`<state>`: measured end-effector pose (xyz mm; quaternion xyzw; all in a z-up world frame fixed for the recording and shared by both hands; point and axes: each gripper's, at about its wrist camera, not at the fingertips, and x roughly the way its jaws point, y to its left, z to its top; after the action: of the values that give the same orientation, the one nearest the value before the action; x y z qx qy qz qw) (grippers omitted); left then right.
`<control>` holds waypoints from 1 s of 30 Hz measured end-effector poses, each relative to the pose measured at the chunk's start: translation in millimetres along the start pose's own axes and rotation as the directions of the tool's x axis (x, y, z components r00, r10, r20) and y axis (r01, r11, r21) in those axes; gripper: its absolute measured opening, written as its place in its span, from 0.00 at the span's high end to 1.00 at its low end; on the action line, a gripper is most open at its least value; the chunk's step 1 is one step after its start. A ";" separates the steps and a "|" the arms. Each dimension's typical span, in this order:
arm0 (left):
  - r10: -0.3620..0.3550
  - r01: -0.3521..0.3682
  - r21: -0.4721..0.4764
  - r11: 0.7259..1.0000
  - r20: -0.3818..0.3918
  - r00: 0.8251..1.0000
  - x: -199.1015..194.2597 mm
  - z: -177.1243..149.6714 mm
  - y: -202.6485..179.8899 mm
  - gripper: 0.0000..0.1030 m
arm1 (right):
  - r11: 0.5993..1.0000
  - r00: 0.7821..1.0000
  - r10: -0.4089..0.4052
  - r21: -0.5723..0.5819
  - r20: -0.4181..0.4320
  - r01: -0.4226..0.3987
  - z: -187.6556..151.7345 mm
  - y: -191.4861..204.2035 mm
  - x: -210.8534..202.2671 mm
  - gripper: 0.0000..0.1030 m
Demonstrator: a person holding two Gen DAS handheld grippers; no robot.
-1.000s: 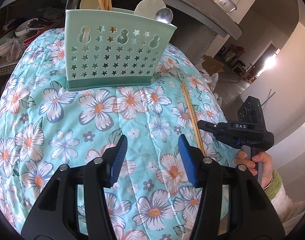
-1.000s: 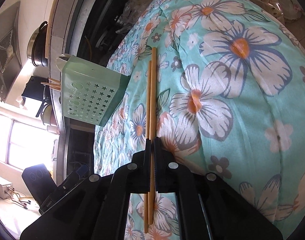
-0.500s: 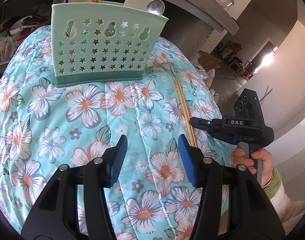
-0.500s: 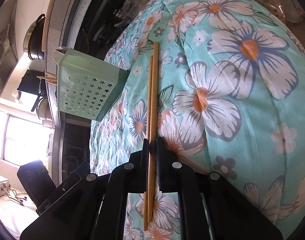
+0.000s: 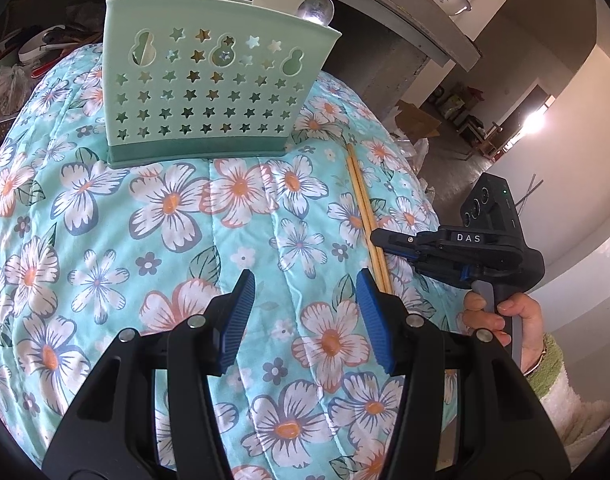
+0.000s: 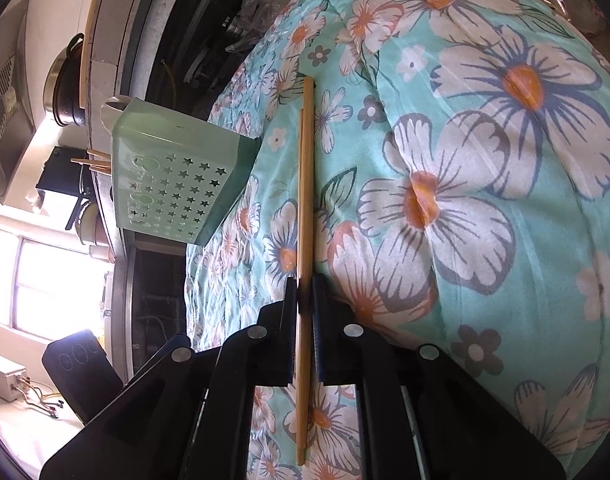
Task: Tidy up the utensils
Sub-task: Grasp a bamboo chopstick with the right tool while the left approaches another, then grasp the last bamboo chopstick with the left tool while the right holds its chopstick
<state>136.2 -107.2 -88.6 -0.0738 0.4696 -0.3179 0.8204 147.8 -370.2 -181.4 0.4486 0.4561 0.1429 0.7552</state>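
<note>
Both views are bright and sharp. Daylight enters from a window (image 6: pixel 45 280) that is overexposed to white, and a doorway (image 5: pixel 535 124) glares strongly. The floral quilt (image 5: pixel 225 208) is evenly lit with soft shadows. Fisheye distortion bends the edges, and the corners are black.

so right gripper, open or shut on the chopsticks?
Shut. In the right wrist view the right gripper has its jaws pressed against both sides of the chopsticks, which run between them.
</note>
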 end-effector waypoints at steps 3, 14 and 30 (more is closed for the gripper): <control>-0.003 0.003 0.003 1.000 -0.003 1.000 2.2 0.1 -1.6 0.51 | 1.000 1.000 -0.002 -0.002 0.012 0.002 -1.5 0.0 -2.6 0.93; -0.037 0.041 0.066 0.997 -0.058 0.998 37.8 7.1 -29.7 0.51 | 1.000 0.999 -0.019 0.003 0.049 0.018 -12.9 -9.0 -24.9 0.93; 0.154 -0.093 0.346 0.933 -0.154 0.976 119.3 -7.3 -101.1 0.73 | 0.998 0.995 -0.061 0.009 0.079 0.061 -33.6 -25.5 -52.4 0.93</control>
<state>127.1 -256.0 -136.5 0.1264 0.4837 -0.3464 0.7937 87.0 -398.8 -178.7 0.4422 0.4398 0.1003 0.7753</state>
